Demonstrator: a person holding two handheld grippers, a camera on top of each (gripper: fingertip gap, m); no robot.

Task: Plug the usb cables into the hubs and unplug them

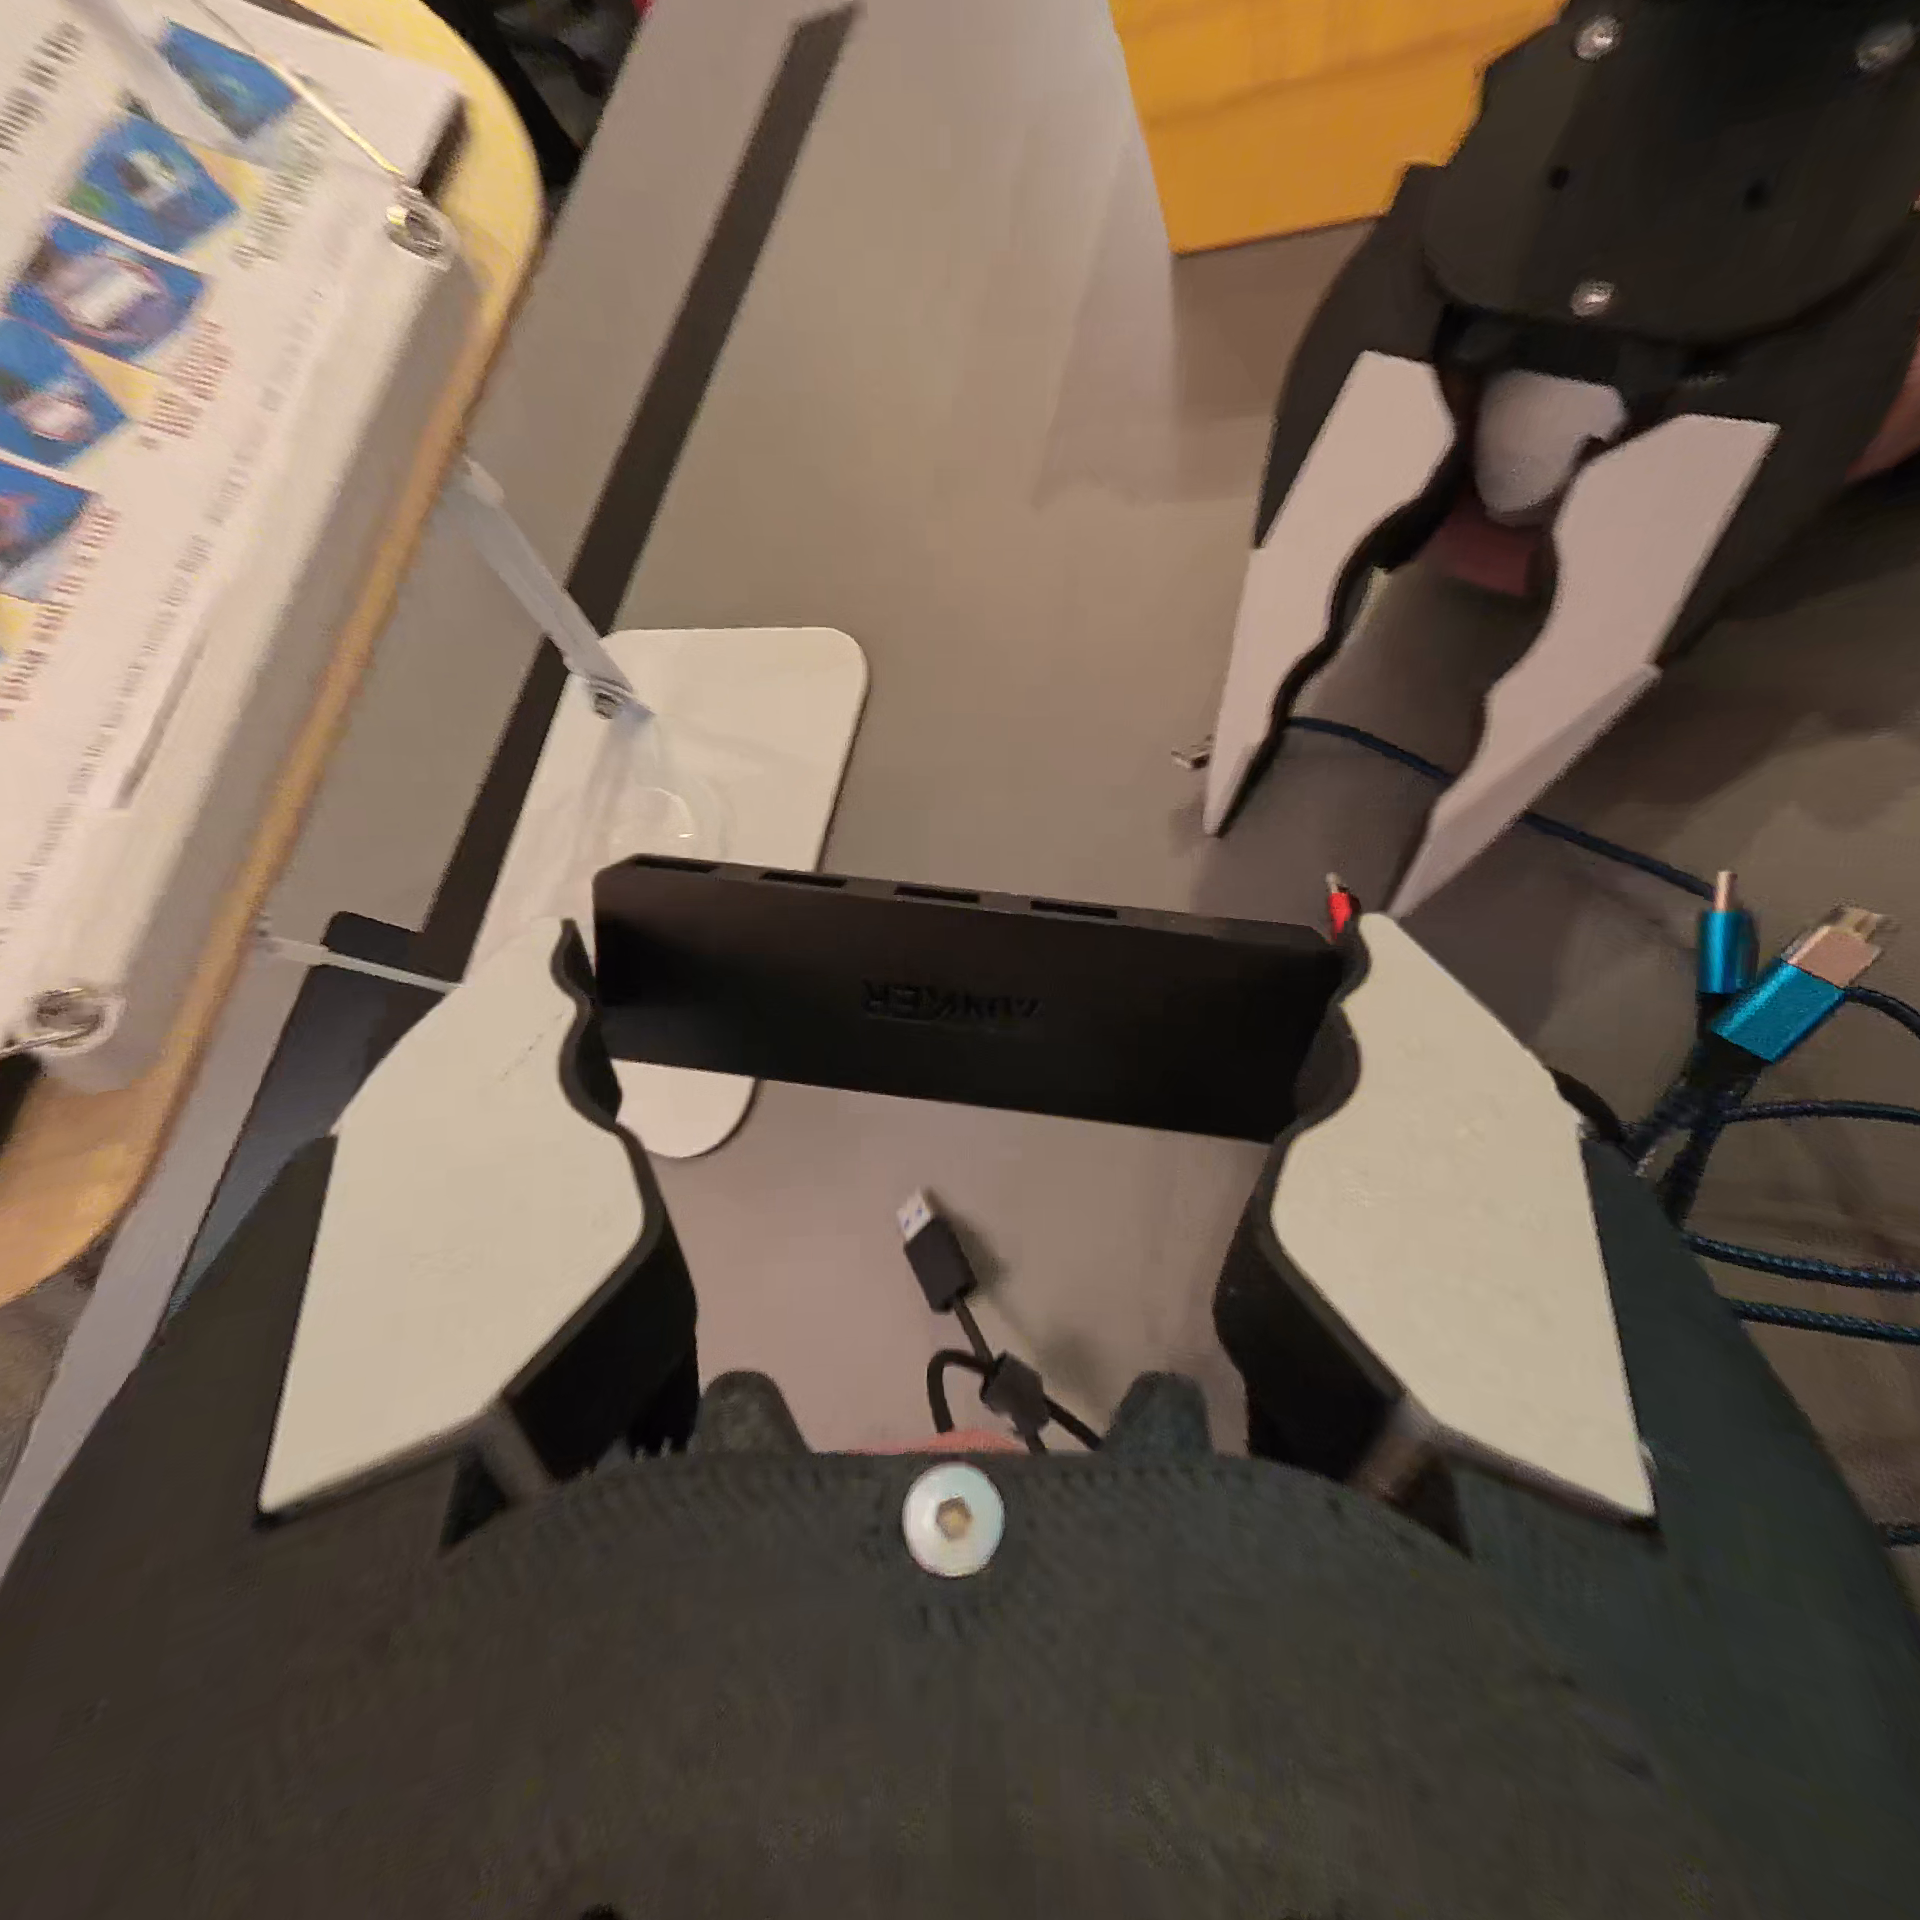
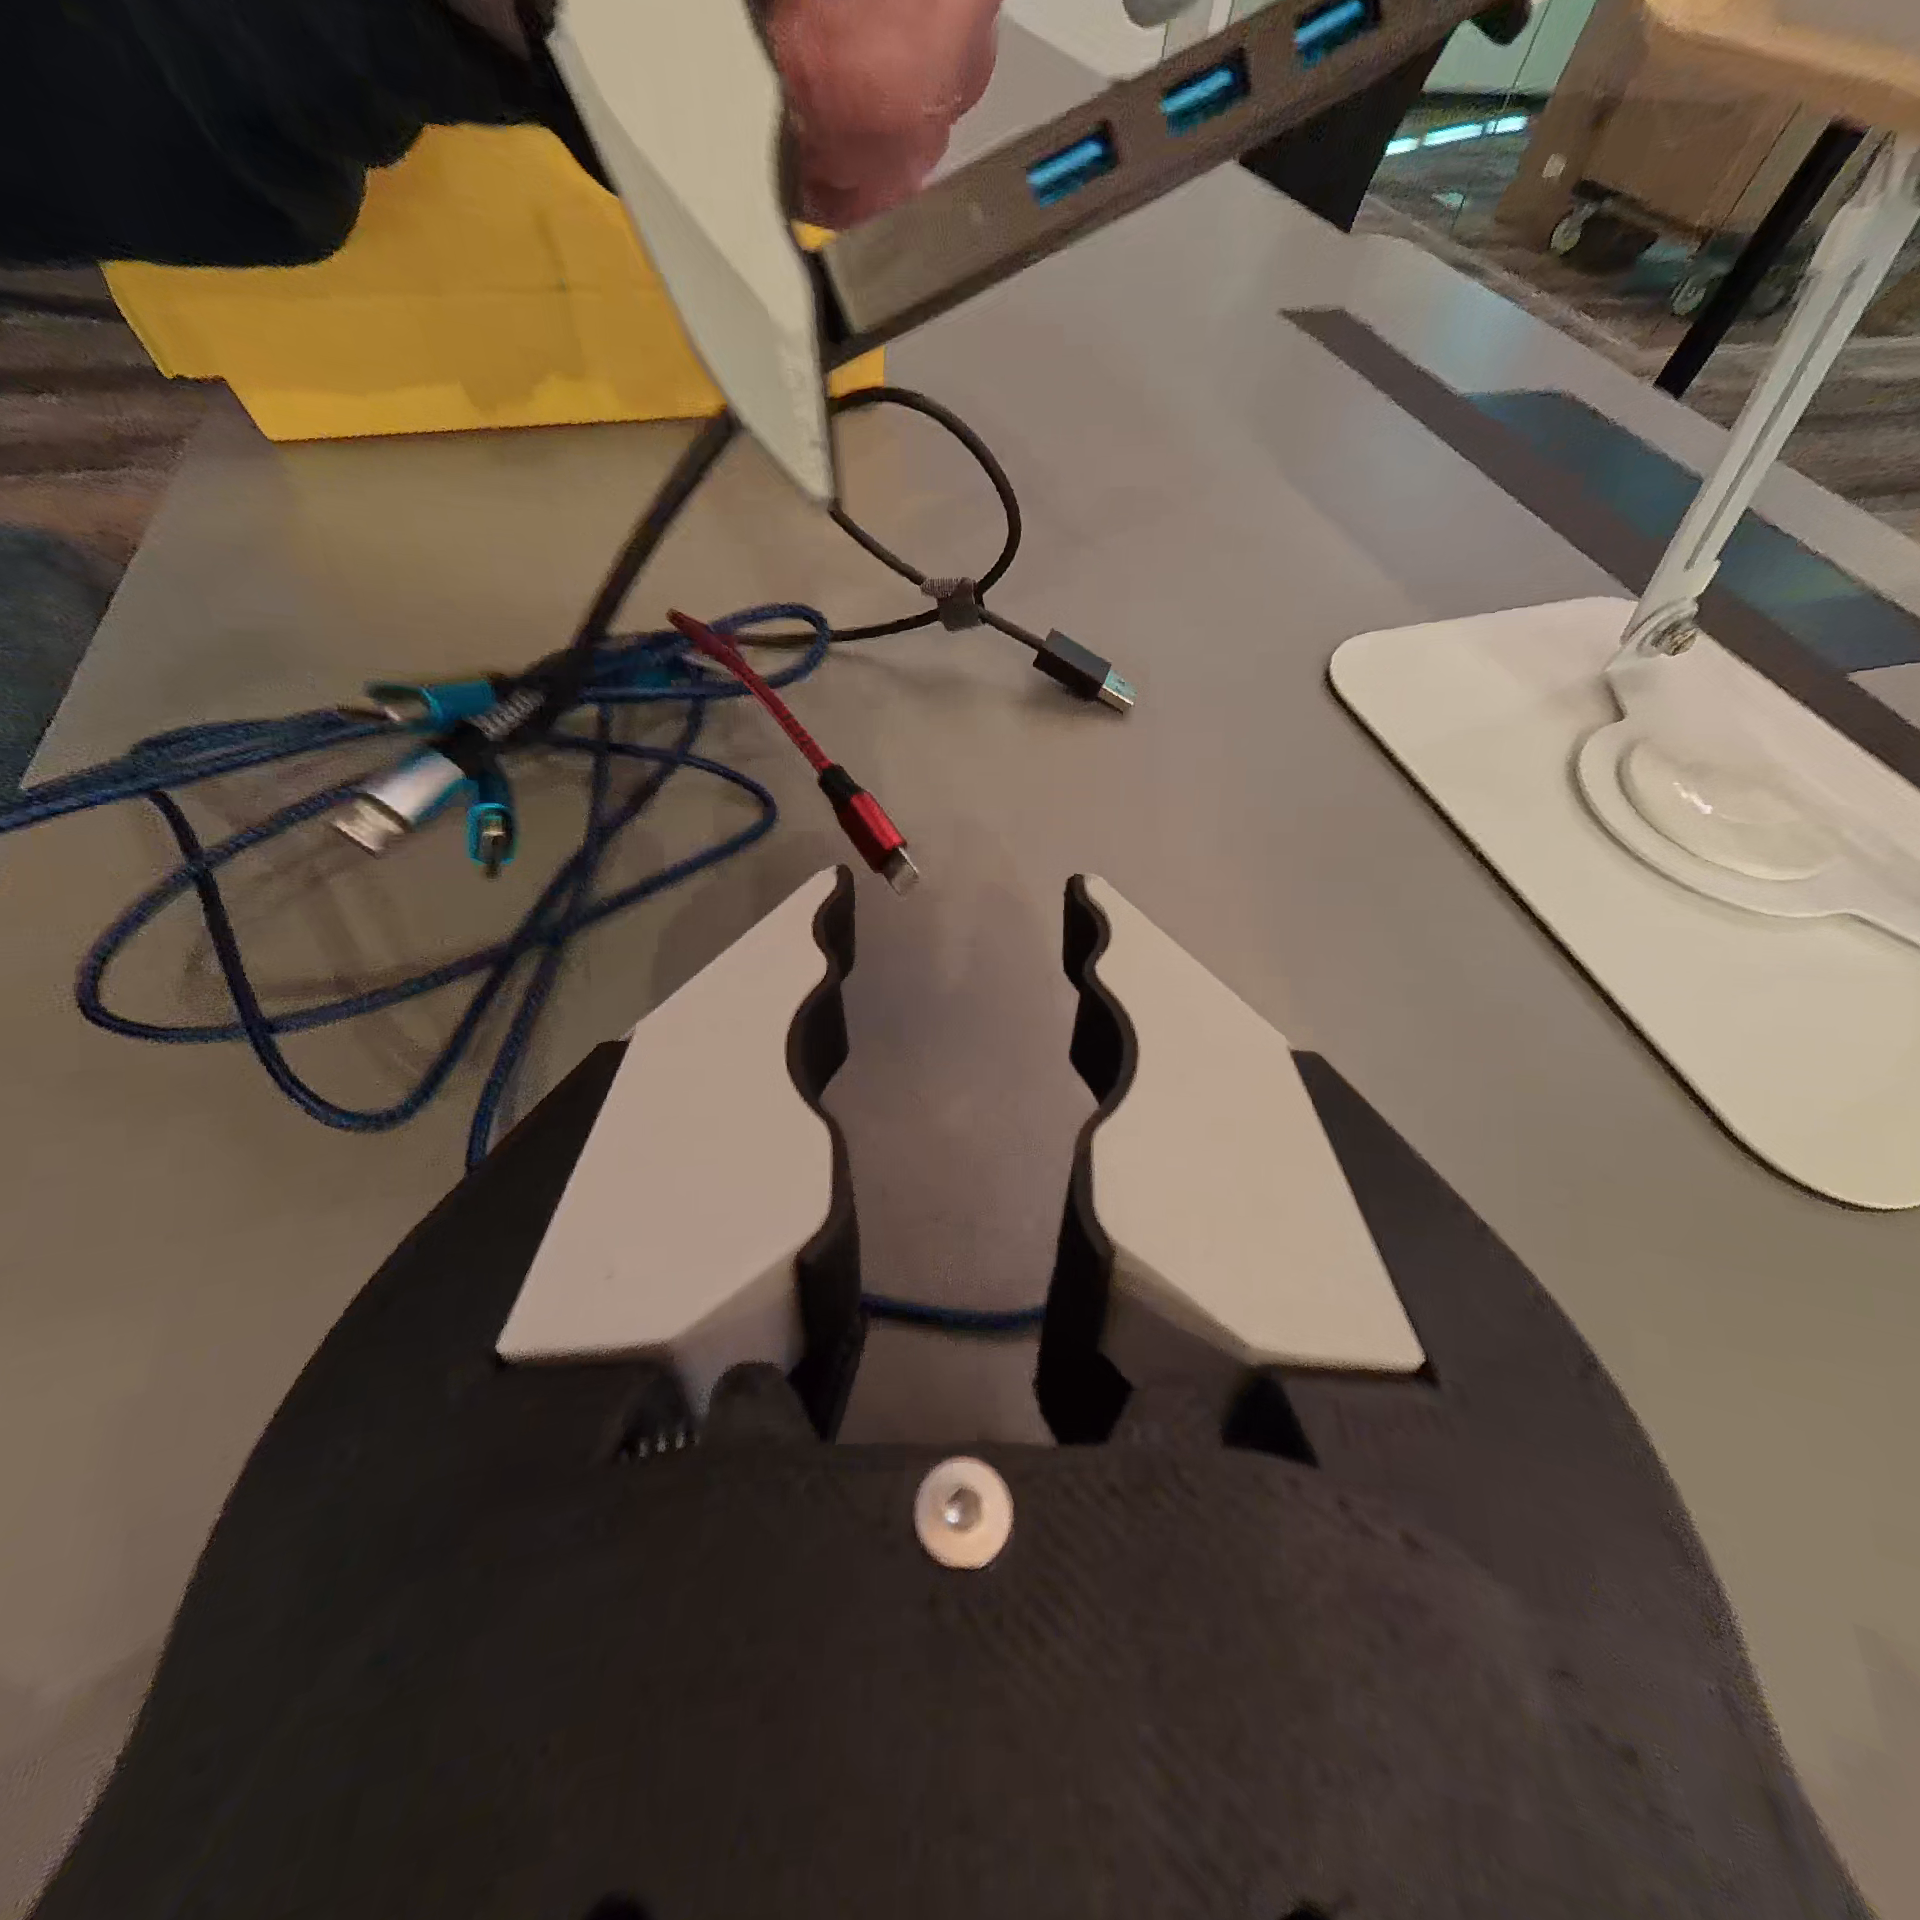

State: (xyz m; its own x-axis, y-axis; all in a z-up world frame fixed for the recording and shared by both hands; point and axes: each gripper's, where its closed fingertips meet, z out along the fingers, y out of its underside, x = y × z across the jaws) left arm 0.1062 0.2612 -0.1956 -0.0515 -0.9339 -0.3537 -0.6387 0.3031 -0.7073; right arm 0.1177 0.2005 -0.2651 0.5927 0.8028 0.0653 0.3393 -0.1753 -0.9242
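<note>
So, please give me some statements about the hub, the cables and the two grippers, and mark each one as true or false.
1. The left gripper holds the black hub by its two ends. True.
2. The right gripper is shut on the red cable. False: its fingers are apart and hold nothing; the red plug lies on the table just beyond them.
3. A cable is plugged into one of the hub's blue ports. False: the ports in view are empty.
4. The hub's own black plug lies loose on the grey table. True.
5. The blue cables lie in a tangle on the table. True.
</note>
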